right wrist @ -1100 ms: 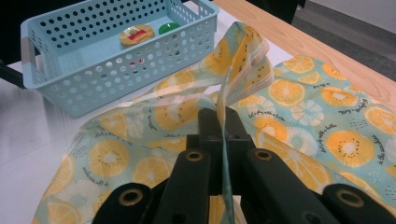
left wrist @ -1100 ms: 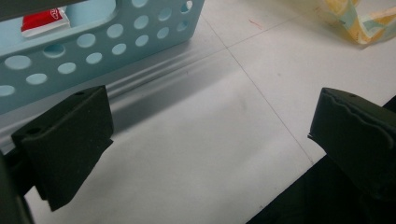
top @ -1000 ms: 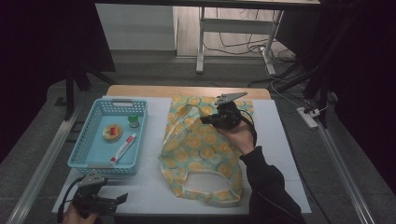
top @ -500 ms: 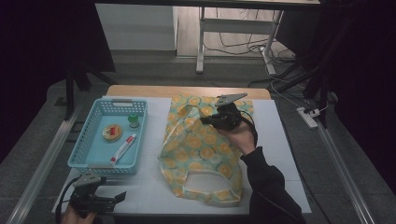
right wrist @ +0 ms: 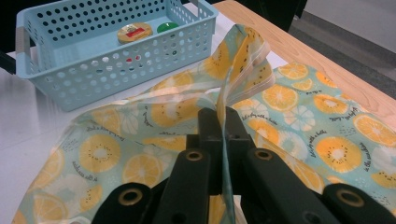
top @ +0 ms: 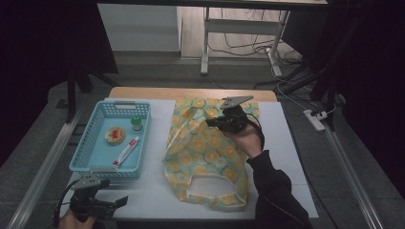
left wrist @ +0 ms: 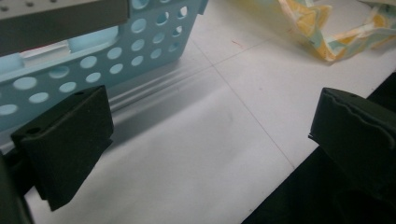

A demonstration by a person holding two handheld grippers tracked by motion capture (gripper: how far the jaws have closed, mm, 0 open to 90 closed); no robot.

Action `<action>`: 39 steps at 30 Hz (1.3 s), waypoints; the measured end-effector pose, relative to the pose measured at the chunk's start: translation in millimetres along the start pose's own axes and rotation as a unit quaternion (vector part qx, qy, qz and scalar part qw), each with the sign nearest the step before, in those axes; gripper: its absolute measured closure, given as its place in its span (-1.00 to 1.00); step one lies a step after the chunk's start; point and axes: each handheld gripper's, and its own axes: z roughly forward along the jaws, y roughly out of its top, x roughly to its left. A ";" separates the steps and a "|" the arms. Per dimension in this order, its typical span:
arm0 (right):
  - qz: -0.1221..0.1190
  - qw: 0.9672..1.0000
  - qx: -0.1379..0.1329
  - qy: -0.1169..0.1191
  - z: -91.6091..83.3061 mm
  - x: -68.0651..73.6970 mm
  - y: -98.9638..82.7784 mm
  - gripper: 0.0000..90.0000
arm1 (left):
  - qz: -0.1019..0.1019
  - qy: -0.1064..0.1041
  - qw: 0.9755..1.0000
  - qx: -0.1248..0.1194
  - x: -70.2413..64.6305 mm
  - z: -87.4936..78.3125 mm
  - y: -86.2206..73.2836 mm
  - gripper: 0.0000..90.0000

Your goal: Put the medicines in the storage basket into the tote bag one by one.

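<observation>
A fruit-print tote bag [top: 205, 152] lies on the white table, handles toward the near edge. My right gripper [top: 212, 122] is shut on a fold of the bag [right wrist: 243, 70] near its far end, and the pinched cloth stands up above the jaws. A light blue basket [top: 90, 152] at the left holds a round yellow tin [top: 114, 135], a small green-capped bottle [top: 137, 123] and a tube [top: 126, 151]. My left gripper [top: 117, 202] hangs open at the table's near left corner, in front of the basket wall [left wrist: 93, 60], nothing between its jaws.
The table's near edge [left wrist: 299, 158] runs just under the left gripper. A wooden strip [top: 191, 93] borders the far side. Metal rails run along both sides of the table; a power strip [top: 315, 119] lies on the floor at the right.
The left gripper has drifted down and toward the near left corner. The right gripper stays shut on the bag fold, hardly moved.
</observation>
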 end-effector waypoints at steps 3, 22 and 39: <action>0.000 1.000 0.001 -0.002 0.0 -0.4 -0.3 1.00 | 0.012 0.000 1.000 -0.008 -0.6 -0.4 0.7 -1.00; 0.005 1.000 0.007 -0.003 2.0 0.2 -0.6 1.00 | 0.018 -0.008 0.999 -0.040 -3.1 -9.4 10.8 -1.00; 0.025 1.000 0.012 0.010 -0.2 -3.6 -3.0 1.00 | 0.044 0.036 0.997 -0.045 -0.8 -16.7 34.0 -1.00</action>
